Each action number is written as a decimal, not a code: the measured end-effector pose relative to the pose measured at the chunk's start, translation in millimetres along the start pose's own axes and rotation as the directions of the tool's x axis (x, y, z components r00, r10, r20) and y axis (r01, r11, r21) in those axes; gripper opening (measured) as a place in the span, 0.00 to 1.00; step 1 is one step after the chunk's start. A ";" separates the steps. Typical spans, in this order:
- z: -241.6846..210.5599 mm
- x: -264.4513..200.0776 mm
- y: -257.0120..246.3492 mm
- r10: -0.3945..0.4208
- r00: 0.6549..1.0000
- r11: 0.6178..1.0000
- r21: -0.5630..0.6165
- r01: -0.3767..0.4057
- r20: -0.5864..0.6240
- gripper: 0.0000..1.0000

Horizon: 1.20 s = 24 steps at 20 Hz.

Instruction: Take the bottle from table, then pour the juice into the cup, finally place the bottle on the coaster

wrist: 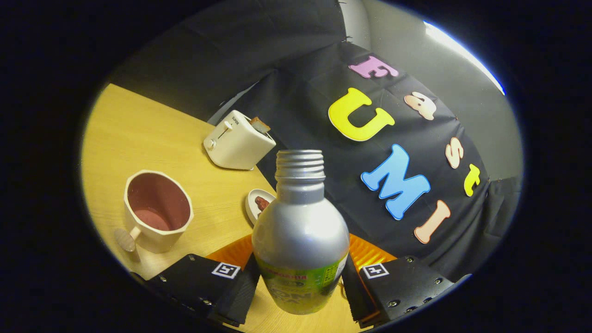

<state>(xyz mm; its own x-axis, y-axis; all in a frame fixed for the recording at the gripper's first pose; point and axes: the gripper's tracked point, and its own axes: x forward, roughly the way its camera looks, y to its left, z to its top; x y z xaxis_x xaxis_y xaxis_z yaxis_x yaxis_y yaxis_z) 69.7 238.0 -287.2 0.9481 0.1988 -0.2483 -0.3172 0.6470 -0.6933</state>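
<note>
A silver bottle (299, 231) with a green label and an open threaded neck stands between my two black fingers (231, 289), both pressing on its sides. My gripper (300, 289) is shut on the bottle. The view is tilted, so the table slopes. A cream cup (157, 210) with a pink inside and a handle stands on the wooden table (138, 134), off to the left of the bottle. An orange ribbed coaster (367, 254) lies behind the bottle's base, partly hidden by the bottle and the fingers.
A cream toaster (238, 141) with a slice of bread in it stands beyond the cup near the table's far edge. A small white dish (256, 203) with a brown piece in it lies just behind the bottle's left shoulder.
</note>
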 end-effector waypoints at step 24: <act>-11.7 29.2 17.0 0.163 0.978 0.718 0.665 -0.206 0.128 0.81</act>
<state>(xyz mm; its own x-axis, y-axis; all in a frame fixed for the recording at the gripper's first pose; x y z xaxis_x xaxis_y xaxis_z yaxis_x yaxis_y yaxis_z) 91.7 246.2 -314.2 0.8788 0.3938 -0.2693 -0.4082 0.9129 0.0028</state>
